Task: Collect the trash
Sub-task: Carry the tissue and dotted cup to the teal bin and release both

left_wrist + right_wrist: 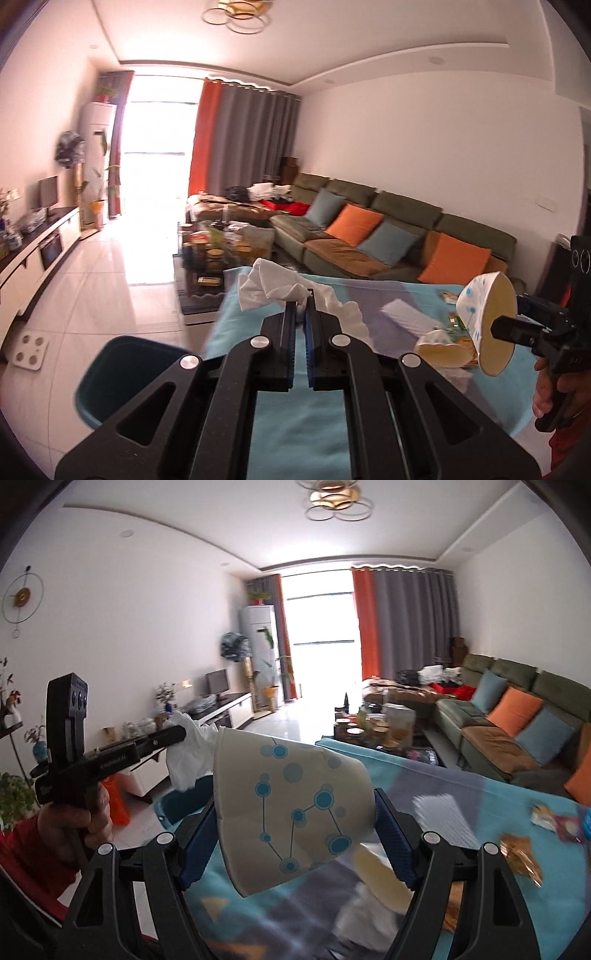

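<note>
My left gripper (302,303) is shut on a crumpled white tissue (271,286) and holds it in the air over the left end of a table with a light blue cloth (295,417). It also shows in the right wrist view (177,734) with the tissue (188,753). My right gripper (295,812) is shut on a squashed paper cup (295,812) with blue dots, held above the table; the cup also shows in the left wrist view (484,325). A teal bin (118,369) stands on the floor left of the table.
On the cloth lie another squashed paper cup (443,350), a white paper sheet (406,317) and snack wrappers (517,856). A cluttered coffee table (214,251), a green sofa (369,229) with cushions, a TV cabinet (33,258) and a white scale (27,350) on the floor.
</note>
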The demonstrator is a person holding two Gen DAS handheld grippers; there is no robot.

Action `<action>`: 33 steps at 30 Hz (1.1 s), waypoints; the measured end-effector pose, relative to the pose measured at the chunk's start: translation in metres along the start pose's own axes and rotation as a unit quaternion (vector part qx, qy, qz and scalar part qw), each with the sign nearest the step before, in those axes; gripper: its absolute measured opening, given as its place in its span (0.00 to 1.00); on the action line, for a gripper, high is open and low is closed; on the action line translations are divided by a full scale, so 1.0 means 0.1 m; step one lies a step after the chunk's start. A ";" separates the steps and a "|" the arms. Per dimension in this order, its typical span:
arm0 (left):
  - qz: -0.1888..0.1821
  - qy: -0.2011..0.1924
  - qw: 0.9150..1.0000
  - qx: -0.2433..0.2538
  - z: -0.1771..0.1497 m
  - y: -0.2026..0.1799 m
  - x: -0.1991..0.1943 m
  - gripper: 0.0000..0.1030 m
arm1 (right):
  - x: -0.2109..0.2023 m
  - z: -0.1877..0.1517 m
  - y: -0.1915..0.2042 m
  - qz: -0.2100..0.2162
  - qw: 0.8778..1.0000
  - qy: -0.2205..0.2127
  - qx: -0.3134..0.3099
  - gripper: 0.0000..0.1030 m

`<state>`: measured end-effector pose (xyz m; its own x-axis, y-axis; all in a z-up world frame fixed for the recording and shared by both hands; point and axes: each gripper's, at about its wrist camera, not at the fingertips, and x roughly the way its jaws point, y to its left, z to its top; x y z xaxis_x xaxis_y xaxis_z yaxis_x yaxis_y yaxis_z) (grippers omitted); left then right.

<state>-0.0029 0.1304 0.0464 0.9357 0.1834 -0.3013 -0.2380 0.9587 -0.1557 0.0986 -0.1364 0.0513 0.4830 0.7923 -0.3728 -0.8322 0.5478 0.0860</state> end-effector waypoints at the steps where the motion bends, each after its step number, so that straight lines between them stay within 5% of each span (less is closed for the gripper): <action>1: 0.012 -0.001 1.000 -0.003 0.00 0.09 -0.05 0.04 | 0.07 0.03 0.04 0.006 1.000 0.001 -0.003 0.74; 17: 0.136 0.027 0.990 -0.039 -0.24 1.41 -0.45 0.04 | 1.45 0.42 0.72 0.121 0.990 0.062 -0.021 0.74; 33: 0.167 0.093 0.978 -0.081 -0.65 1.99 0.05 0.04 | 2.83 0.33 1.46 0.121 0.973 0.196 -0.030 0.74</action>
<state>-0.0624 0.3080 -0.0475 0.7391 0.4228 -0.5243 -0.5741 0.8026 -0.1620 0.1235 0.1768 -0.0109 0.1393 0.7264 -0.6730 -0.9285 0.3320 0.1661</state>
